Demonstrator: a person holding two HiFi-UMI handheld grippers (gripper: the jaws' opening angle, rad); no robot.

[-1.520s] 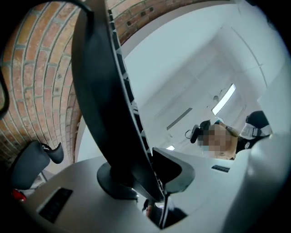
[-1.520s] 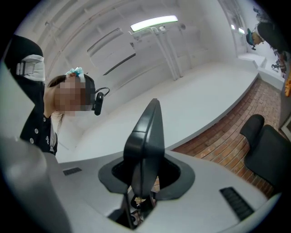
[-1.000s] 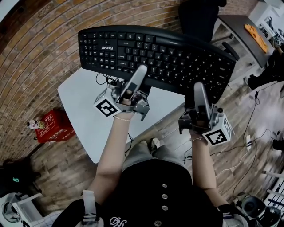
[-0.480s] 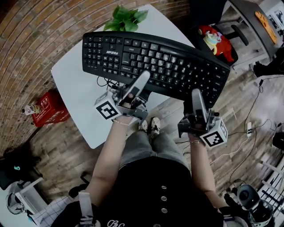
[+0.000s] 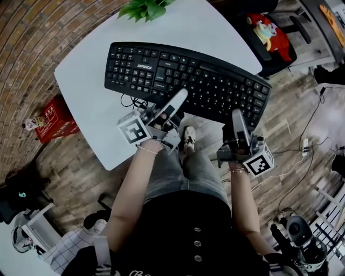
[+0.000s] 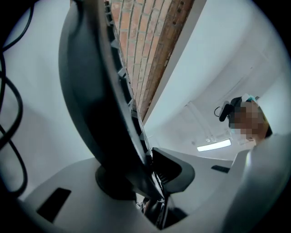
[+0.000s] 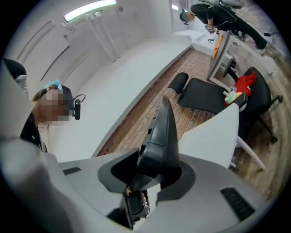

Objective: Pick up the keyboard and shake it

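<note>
A black keyboard (image 5: 188, 81) is held in the air over the white table (image 5: 86, 75), keys facing up. My left gripper (image 5: 179, 98) is shut on its near edge, a little left of the middle. My right gripper (image 5: 236, 115) is shut on the near edge at the right end. In the left gripper view the keyboard (image 6: 97, 100) runs edge-on between the jaws of the left gripper (image 6: 150, 175). In the right gripper view the keyboard's end (image 7: 163, 132) stands clamped in the right gripper (image 7: 152, 170). Its black cable (image 5: 131, 101) hangs in loops below the left part.
A green plant (image 5: 146, 7) stands at the table's far edge. A red box (image 5: 52, 121) sits on the wooden floor to the left. A black chair (image 5: 280, 51) with a red toy (image 5: 263, 32) stands at the right. Cables trail over the floor at the right.
The keyboard has dropped away from the head camera and looks smaller, with more of the table and the plant showing behind it. Both grippers have kept their hold.
</note>
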